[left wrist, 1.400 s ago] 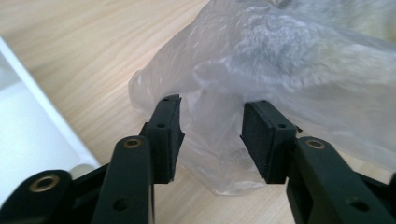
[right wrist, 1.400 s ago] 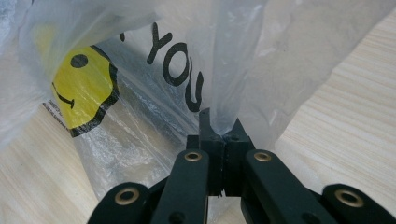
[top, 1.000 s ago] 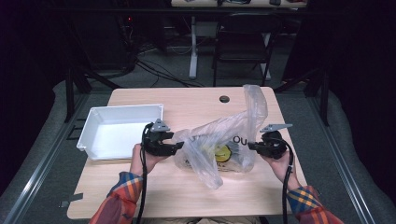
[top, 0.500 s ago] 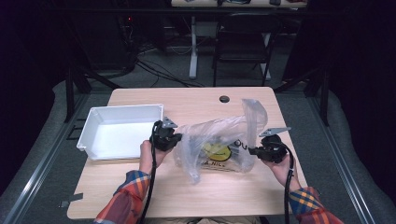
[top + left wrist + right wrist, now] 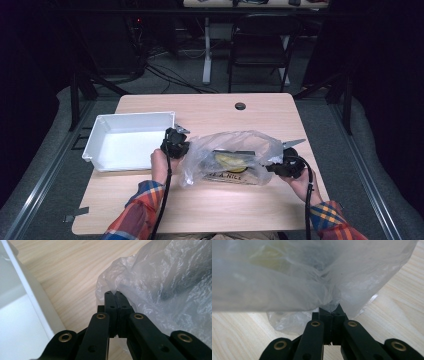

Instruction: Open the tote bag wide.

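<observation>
A clear plastic bag point(image 5: 235, 157) lies stretched across the middle of the wooden table, with a yellow item point(image 5: 227, 161) and dark print inside it. My left gripper point(image 5: 176, 145) pinches the bag's left edge, its jaws pressed together on the film point(image 5: 117, 287). My right gripper point(image 5: 277, 165) is shut on the bag's right end, where the plastic point(image 5: 329, 298) bunches just above the jaw tips. In the right gripper view the yellow item point(image 5: 265, 256) shows dimly through the film. The bag point(image 5: 170, 282) fills the right side of the left gripper view.
A white rectangular tray point(image 5: 100, 131) sits at the table's left, just beside my left gripper; its wall point(image 5: 30, 290) runs along the left of the left gripper view. A dark round hole point(image 5: 240, 106) marks the table's far side. A chair point(image 5: 260, 45) stands beyond.
The bag has come down from a raised, upright shape and now lies low and stretched wide. The left gripper moved slightly left toward the tray; the right one lowered.
</observation>
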Action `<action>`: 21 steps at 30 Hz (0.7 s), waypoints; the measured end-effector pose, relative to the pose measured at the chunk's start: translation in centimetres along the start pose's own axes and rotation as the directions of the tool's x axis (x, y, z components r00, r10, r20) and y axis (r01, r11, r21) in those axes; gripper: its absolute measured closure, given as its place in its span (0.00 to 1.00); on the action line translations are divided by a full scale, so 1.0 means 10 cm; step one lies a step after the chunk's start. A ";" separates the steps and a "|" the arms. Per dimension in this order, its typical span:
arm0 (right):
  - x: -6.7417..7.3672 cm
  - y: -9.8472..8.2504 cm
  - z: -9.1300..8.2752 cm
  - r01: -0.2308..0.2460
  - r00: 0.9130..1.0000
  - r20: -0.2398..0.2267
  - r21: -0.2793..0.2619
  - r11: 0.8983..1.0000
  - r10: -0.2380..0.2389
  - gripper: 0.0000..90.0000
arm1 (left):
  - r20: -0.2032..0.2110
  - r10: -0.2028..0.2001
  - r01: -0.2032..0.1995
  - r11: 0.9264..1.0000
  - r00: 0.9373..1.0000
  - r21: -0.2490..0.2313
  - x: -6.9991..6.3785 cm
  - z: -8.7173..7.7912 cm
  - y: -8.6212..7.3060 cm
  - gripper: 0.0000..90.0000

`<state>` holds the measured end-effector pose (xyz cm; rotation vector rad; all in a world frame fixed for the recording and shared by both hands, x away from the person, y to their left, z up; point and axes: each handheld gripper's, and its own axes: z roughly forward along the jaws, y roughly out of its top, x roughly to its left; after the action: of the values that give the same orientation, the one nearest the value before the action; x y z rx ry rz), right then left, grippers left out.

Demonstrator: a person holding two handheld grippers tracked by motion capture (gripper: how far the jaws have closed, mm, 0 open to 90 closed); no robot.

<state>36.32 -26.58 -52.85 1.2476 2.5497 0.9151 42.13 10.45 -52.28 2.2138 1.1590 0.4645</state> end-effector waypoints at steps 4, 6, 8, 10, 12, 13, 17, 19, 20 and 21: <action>0.00 -0.01 0.03 -0.004 1.000 -0.025 0.031 1.000 0.005 1.00 | 0.005 0.014 -0.015 0.999 1.000 0.042 -0.03 0.06 -0.03 1.00; 0.02 -0.02 0.08 -0.002 1.000 -0.016 0.040 0.999 0.003 1.00 | 0.011 0.028 -0.029 0.997 1.000 0.067 -0.05 0.10 -0.05 1.00; 0.04 -0.03 0.11 0.010 1.000 -0.026 0.061 0.998 -0.009 1.00 | 0.010 0.042 -0.043 0.995 0.999 0.091 -0.08 0.13 -0.06 1.00; 0.06 -0.04 0.13 0.020 0.999 -0.039 0.083 0.996 -0.017 1.00 | 0.028 0.051 -0.054 0.992 0.998 0.118 -0.08 0.17 -0.08 1.00; 0.04 -0.04 0.14 0.023 0.999 -0.028 0.096 0.995 -0.020 1.00 | 0.011 0.060 -0.061 0.986 0.998 0.152 -0.09 0.21 -0.10 1.00; 0.02 -0.05 0.15 0.022 1.000 -0.018 0.116 0.993 -0.020 1.00 | 0.024 0.047 -0.050 0.983 0.999 0.178 -0.06 0.25 -0.14 1.00; 0.00 -0.05 0.17 0.024 1.000 0.001 0.140 0.990 -0.024 1.00 | 0.033 0.042 -0.048 0.979 0.999 0.197 -0.05 0.26 -0.16 1.00; 0.01 -0.05 0.16 0.030 1.000 -0.001 0.138 0.990 -0.031 1.00 | 0.028 0.050 -0.055 0.978 0.998 0.201 -0.07 0.26 -0.15 1.00; 0.01 -0.05 0.16 0.036 0.999 -0.002 0.137 0.990 -0.036 0.99 | 0.028 0.051 -0.056 0.978 0.998 0.201 -0.07 0.26 -0.16 1.00; 0.01 -0.05 0.15 0.038 0.999 -0.001 0.138 0.990 -0.038 0.96 | 0.029 0.049 -0.054 0.978 0.998 0.202 -0.07 0.26 -0.16 1.00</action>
<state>36.53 -26.03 -54.36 1.2293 2.6657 0.7408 42.17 9.71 -55.28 2.4218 1.1842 0.3529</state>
